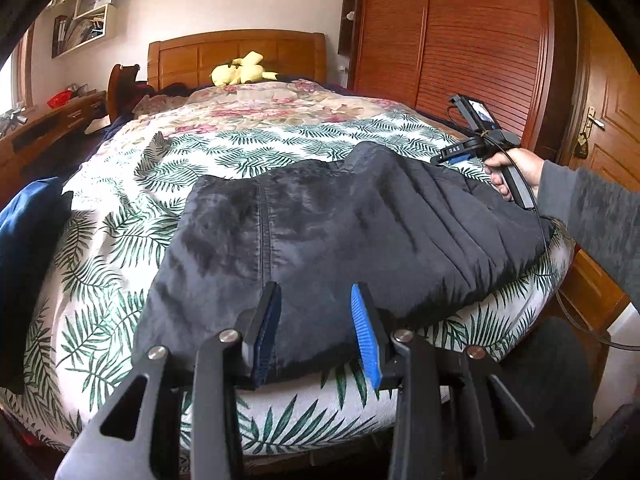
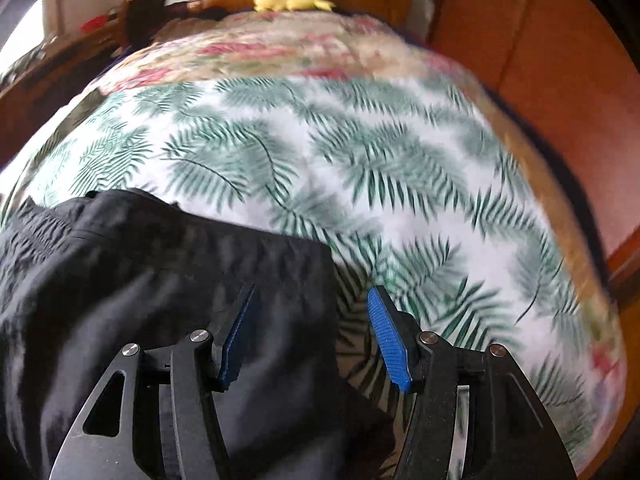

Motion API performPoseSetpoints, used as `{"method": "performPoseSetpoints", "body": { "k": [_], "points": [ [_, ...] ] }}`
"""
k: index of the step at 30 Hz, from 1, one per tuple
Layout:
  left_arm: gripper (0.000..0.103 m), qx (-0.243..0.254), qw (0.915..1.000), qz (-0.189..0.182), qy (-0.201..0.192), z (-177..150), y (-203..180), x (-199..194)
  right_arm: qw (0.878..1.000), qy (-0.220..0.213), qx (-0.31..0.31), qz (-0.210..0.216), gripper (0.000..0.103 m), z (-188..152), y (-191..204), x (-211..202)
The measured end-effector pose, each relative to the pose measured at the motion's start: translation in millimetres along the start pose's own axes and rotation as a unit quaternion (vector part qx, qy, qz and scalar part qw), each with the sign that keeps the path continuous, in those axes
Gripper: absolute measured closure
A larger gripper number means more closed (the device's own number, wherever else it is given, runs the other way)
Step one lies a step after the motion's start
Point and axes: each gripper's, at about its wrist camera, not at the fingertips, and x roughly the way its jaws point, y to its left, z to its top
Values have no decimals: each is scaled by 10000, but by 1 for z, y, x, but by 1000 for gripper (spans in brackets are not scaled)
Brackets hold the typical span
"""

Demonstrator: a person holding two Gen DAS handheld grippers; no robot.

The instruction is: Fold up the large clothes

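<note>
Currently, 1 dark jacket (image 1: 320,232) lies flat on the leaf-print bedspread (image 1: 224,148), near the foot of the bed, with its zip line running toward the headboard (image 1: 236,54).

Left gripper (image 1: 316,332): its 2 fingers stand apart over the near hem of the jacket. The blue pad (image 1: 366,336) on the right finger faces the dark pad on the left one, and jacket cloth shows in the gap between them. Neither pad visibly presses on the cloth, so no pinch is shown here.

Right gripper (image 2: 312,332): its 2 fingers are spread wide, with nothing pinched. The left finger sits above the jacket's right edge (image 2: 328,280), while the right finger sits above bare bedspread (this view is blurred). In the left wrist view, the same tool appears at the far right side of the jacket, held by a hand (image 1: 516,170) that comes out of a grey sleeve (image 1: 592,204).

Surroundings:
- 1 yellow plush toy (image 1: 242,70) rests by the headboard.
- 1 floral quilt (image 1: 272,100) covers the far part of the bed.
- 1 blue garment (image 1: 28,248) lies at the left edge of the bed, well apart from the jacket.
- 1 wooden wardrobe (image 1: 452,36) stands to the right of the bed.
</note>
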Motion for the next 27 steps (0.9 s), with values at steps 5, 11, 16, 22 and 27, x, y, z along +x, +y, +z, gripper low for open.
{"method": "performPoseSetpoints", "body": {
  "k": [5, 11, 16, 22, 27],
  "points": [
    [68, -8, 10000, 27, 43, 5, -3, 7, 9976, 223, 406, 515, 50, -8, -15, 17],
    [68, -73, 9999, 0, 99, 10, -4, 17, 9951, 130, 203, 959, 101, -6, -13, 18],
    [68, -61, 9999, 13, 141, 14, -7, 24, 9978, -396, 498, -200, 103, 2, -27, 0],
    [68, -8, 10000, -14, 94, 18, -15, 24, 9977, -445, 445, -247, 98, 2, -30, -14],
    [68, 10, 9999, -37, 99, 21, -19, 27, 9971, -747, 98, 81, 72, -22, -23, -52]
  ]
}}
